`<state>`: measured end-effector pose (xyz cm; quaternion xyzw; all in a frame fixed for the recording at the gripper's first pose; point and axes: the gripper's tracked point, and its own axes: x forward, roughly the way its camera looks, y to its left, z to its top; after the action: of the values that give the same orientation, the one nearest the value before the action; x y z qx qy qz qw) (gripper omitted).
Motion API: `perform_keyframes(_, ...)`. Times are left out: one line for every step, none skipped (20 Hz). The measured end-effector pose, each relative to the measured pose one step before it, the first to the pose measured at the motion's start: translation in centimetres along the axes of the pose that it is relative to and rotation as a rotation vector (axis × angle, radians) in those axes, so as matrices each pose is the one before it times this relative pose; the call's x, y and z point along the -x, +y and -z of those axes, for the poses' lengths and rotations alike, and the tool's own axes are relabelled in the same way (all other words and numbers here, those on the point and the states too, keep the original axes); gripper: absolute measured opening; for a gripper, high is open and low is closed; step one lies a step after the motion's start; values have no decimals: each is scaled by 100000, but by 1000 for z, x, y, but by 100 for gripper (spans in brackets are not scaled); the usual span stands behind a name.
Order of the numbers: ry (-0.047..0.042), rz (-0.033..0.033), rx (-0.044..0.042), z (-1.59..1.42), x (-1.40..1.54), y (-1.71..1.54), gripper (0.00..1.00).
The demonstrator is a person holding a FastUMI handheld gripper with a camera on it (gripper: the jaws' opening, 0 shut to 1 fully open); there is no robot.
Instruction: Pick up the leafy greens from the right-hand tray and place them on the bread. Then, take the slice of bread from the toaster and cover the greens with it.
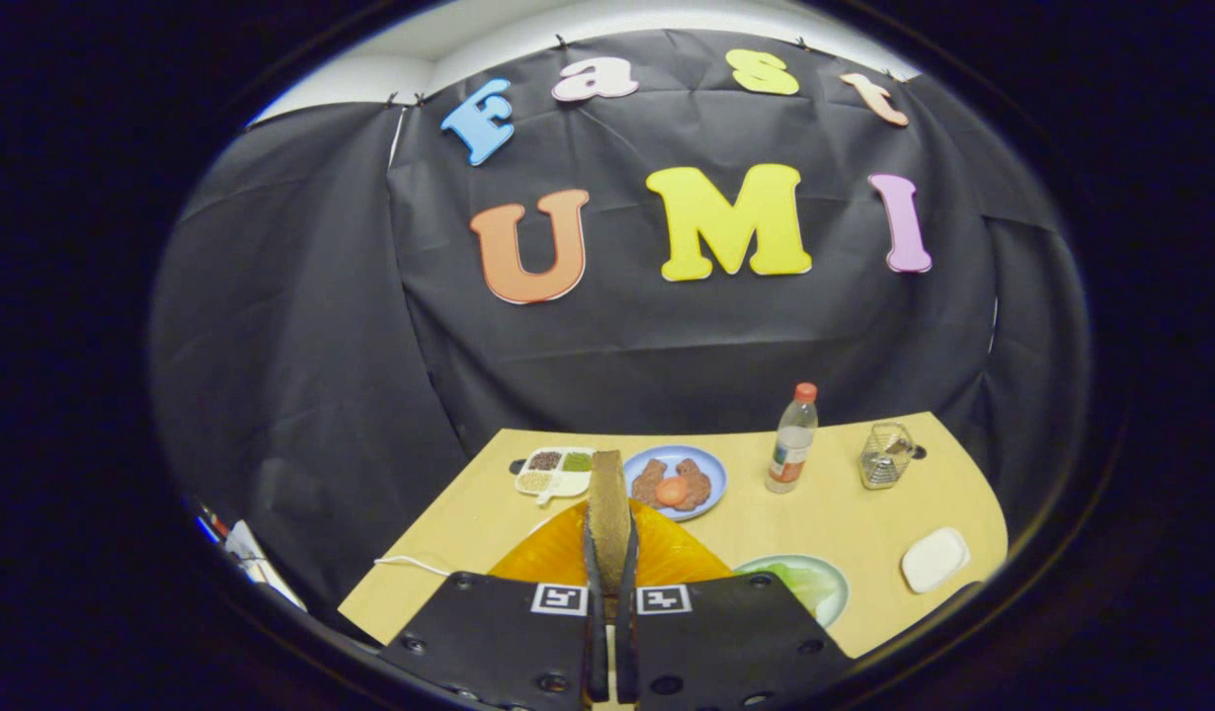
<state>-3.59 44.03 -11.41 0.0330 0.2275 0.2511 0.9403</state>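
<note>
My gripper [609, 541] is shut on a slice of brown bread [608, 494], held upright and edge-on between both fingers. Right beneath and behind the fingers lies an orange plate [553, 555]; the fingers and bread hide its middle. Pale leafy greens [791, 579] lie on a light green tray [833, 571] just right of the fingers, partly behind the gripper body.
Beyond the bread on the wooden table [835, 513] stand a blue plate [711, 472] with brown patties and a tomato slice, a white compartment tray [554, 472] of seeds, a red-capped bottle [793, 439], a glass container [885, 455] and a small white dish [934, 559].
</note>
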Motion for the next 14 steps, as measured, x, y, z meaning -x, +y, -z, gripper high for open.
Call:
perform_keyframes(-1117,1788,-140,-322,293,-1756,3)
perform_keyframes(-304,2276,8,148,58,-1810,3)
perform_keyframes(642,1104,-460,488,-114,-1694,3)
perform_keyframes(1748,925,-903,807,-435,-1129,3)
perform_keyframes(1721,448,-1390,927,-438,-1140,3)
perform_keyframes(1725,953,-1341,927,-591,-917,3)
perform_keyframes(1633,536,-928,1051,-614,-736,3)
perform_keyframes(2036,251,-982,1126,-745,-587,3)
perform_keyframes(1648,555,-252,1209,-723,-412,3)
perform_keyframes(2384,411,-423,1244,-783,-296,3)
perform_keyframes(2672,-605,-383,1289,-957,8,3)
perform_keyframes(1766,-949,-668,1019,-654,19,3)
perform_keyframes(1635,-868,-1294,947,-853,-31,3)
perform_keyframes(672,-233,-675,581,-660,-156,3)
